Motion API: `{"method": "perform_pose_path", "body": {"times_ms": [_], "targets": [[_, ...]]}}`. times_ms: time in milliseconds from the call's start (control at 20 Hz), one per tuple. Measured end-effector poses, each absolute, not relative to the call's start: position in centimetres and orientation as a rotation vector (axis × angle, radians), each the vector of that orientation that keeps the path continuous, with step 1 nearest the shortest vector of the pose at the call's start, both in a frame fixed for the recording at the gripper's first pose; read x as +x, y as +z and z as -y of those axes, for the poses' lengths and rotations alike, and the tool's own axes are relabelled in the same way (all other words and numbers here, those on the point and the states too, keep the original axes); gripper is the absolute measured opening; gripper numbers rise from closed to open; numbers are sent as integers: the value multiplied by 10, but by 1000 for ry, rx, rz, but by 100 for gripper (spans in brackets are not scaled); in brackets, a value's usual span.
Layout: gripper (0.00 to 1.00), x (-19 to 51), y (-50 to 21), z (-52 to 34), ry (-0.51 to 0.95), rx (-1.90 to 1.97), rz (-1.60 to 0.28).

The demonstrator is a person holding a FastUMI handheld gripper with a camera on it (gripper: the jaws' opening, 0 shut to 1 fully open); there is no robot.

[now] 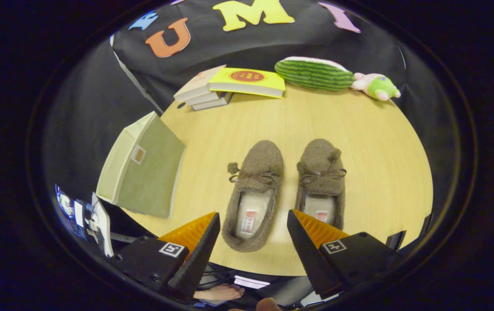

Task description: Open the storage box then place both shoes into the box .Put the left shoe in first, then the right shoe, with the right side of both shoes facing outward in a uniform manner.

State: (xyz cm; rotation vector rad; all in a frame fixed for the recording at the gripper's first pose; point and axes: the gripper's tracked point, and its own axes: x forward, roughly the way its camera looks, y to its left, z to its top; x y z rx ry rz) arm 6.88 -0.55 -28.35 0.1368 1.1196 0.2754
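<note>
While the gripper (253, 224) is hanging with fingers spread and empty, the storage box (143, 166) is lying closed beyond its left finger at the desk's (376, 142) left edge. Both shoes (288, 185) are pointing lengthwise away

The heel of the right shoe (321, 181) is covered by a finger of the gripper (253, 231), whose jaws are held wide apart with nothing gripped. The labels inside both shoes are too small to be read. The lower books in the far stack (207, 93) are partly hidden by the yellow book (249, 82). Whether the green box (145, 166) is closed cannot be told. Near, below the table edge (402, 142), a hand (218, 293) is partly covered.
</note>
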Motion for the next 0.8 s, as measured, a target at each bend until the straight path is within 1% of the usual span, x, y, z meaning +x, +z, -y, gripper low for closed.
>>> {"method": "perform_pose_path", "body": {"times_ms": [200,250,400,450,500,600,750,800], "targets": [[99,75,-310,2,279,182,-1199],[93,78,-316,2,271,210,-1215],[75,88,-330,-1,256,301,-1258],[66,90,-334,0,246,324,-1274],[63,91,-338,3,241,337,-1283],[42,93,-343,12,189,380,-1296],[9,91,-338,17,166,472,-1302],[7,91,-341,15,161,494,-1300]]}}
